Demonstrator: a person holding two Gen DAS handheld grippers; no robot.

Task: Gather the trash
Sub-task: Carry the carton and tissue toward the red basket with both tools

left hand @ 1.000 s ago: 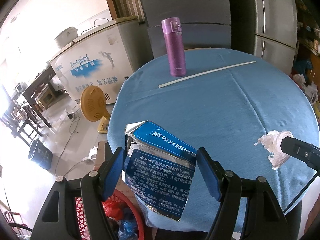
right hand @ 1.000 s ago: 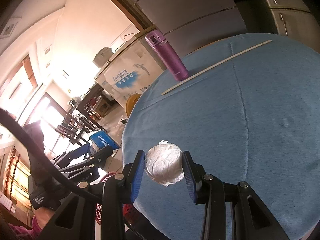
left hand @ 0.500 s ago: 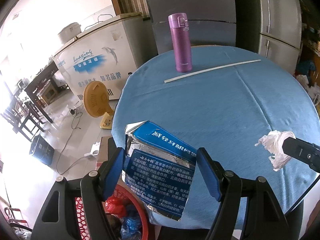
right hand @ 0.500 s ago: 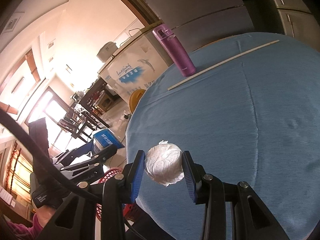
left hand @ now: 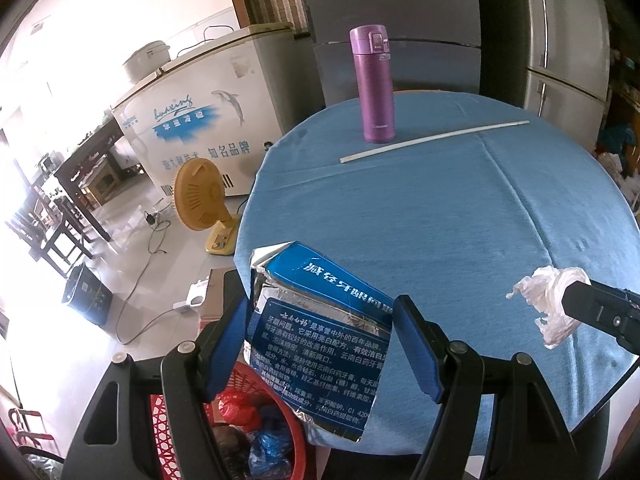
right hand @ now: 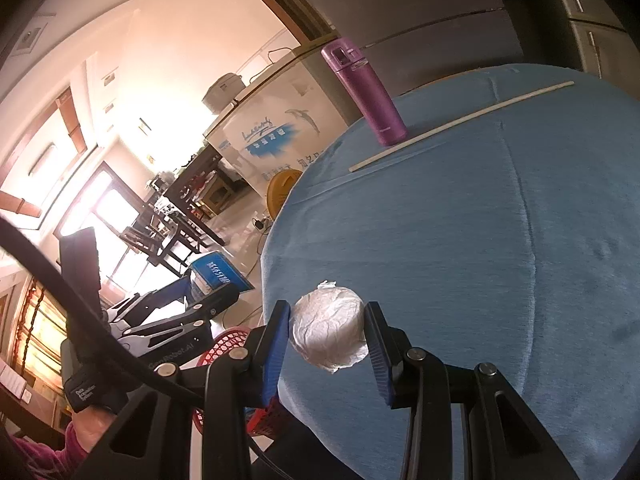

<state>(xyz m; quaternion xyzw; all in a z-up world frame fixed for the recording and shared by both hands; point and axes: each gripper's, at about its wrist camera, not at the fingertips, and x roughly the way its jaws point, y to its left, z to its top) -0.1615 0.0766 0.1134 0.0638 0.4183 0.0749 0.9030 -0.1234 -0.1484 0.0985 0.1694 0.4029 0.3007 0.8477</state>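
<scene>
My left gripper (left hand: 320, 308) is shut on a torn blue toothpaste box (left hand: 320, 332) with a silver lining, held at the near left edge of the round table (left hand: 440, 208). Below it stands a red mesh basket (left hand: 160, 420) holding red and blue bags. My right gripper (right hand: 326, 312) is shut on a crumpled white wad (right hand: 328, 332) just above the blue cloth. In the left wrist view that wad (left hand: 548, 304) shows at the right edge, in the black right gripper (left hand: 600, 312). The right wrist view has the left gripper (right hand: 200, 296) with the box (right hand: 216, 272) off the table's left side.
A purple flask (left hand: 374, 88) stands upright at the table's far side with a long white stick (left hand: 436, 140) lying beside it. On the floor to the left are a yellow fan (left hand: 196, 200), cables and a white chest freezer (left hand: 200, 112). Grey fridges (left hand: 560, 40) stand behind.
Both grippers keep their hold and stay about where they were. A little more of the red basket shows under the left gripper.
</scene>
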